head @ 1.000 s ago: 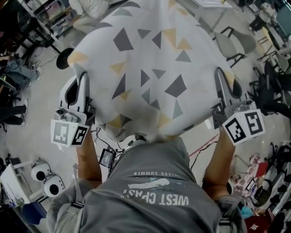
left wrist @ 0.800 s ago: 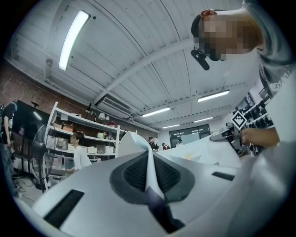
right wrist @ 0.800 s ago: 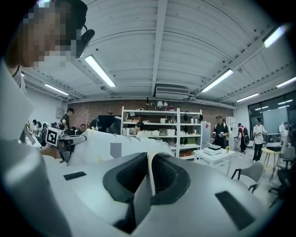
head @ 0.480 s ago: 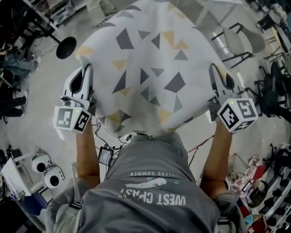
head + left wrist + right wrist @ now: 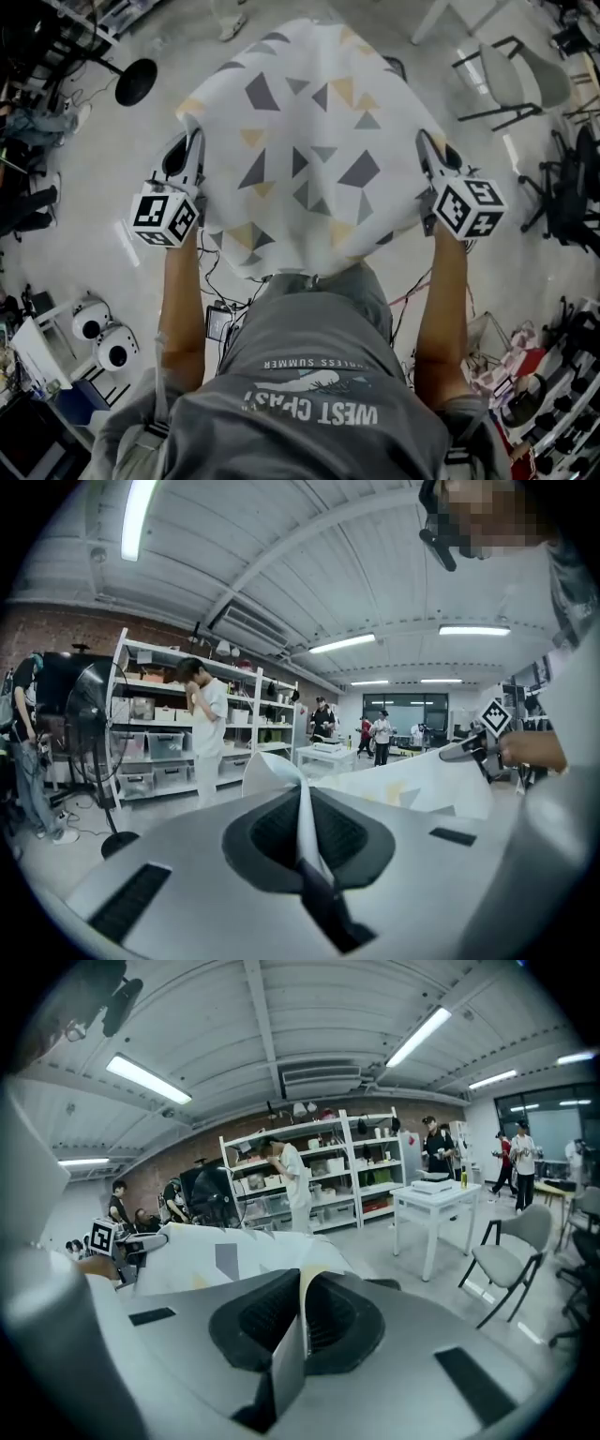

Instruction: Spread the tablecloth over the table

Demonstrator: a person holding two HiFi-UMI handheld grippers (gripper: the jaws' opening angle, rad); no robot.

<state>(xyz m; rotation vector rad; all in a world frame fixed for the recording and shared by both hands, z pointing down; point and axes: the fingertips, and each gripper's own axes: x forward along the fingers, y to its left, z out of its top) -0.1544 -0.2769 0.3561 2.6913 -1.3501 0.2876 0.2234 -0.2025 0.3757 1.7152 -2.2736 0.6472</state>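
The tablecloth [image 5: 309, 141], white with grey and yellow triangles, is held up in the air in front of the person, stretched and billowing between the two grippers above the floor [image 5: 94, 187]. Its near edge hangs by the person's waist and its far end reaches toward the top of the head view. The left gripper [image 5: 194, 142] is closed tight on the cloth's left edge, with a thin fold of fabric pinched upright between its pads. The right gripper [image 5: 427, 142] is clamped on the right edge in the same way, and its jaws have just been closing a little further on the fabric between them. In the left gripper view a white shelving unit [image 5: 150, 680] stands against the brick wall, with clear storage bins [image 5: 169, 745] on its lower shelves; what lies in them is too small to tell. A person [image 5: 208, 726] stands at that unit. The right gripper view shows a small white bench [image 5: 436, 1206] with a flat object on top, and a grey chair [image 5: 511, 1252] just beside it.
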